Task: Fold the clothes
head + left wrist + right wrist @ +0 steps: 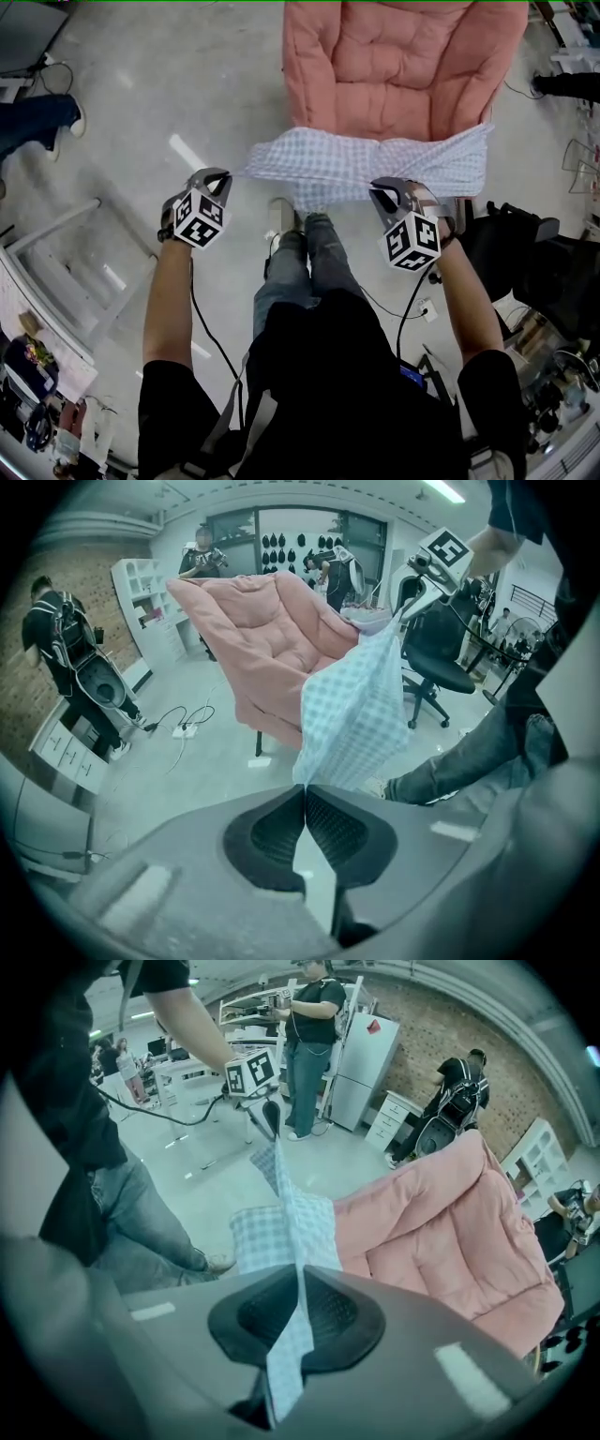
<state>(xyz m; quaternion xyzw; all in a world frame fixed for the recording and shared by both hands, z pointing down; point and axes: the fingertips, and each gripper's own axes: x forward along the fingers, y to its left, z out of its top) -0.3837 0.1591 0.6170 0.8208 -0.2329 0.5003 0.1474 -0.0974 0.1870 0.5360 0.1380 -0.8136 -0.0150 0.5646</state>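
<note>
- Left gripper [223, 178]: closed, tips pinching one corner of the checked garment [375, 161].
- Right gripper [382, 190]: clamped on the opposite edge, fabric trailing through the jaws.
- Garment spread between both grippers, before the pink chair [403, 66]; probably held so to flatten it for folding.

The person wears a black short-sleeved T-shirt [347, 375], faded blue jeans [314, 258] and seemingly a pale shoe [281, 217], and the grey left gripper [223, 176] and right gripper [382, 190] each bear a black-and-white marker cube [199, 218] and a black cable [208, 328].

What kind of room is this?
Probably a workshop or lab, not a home: a bare grey floor with cables, a brick wall with white cabinets, and an office chair.
</note>
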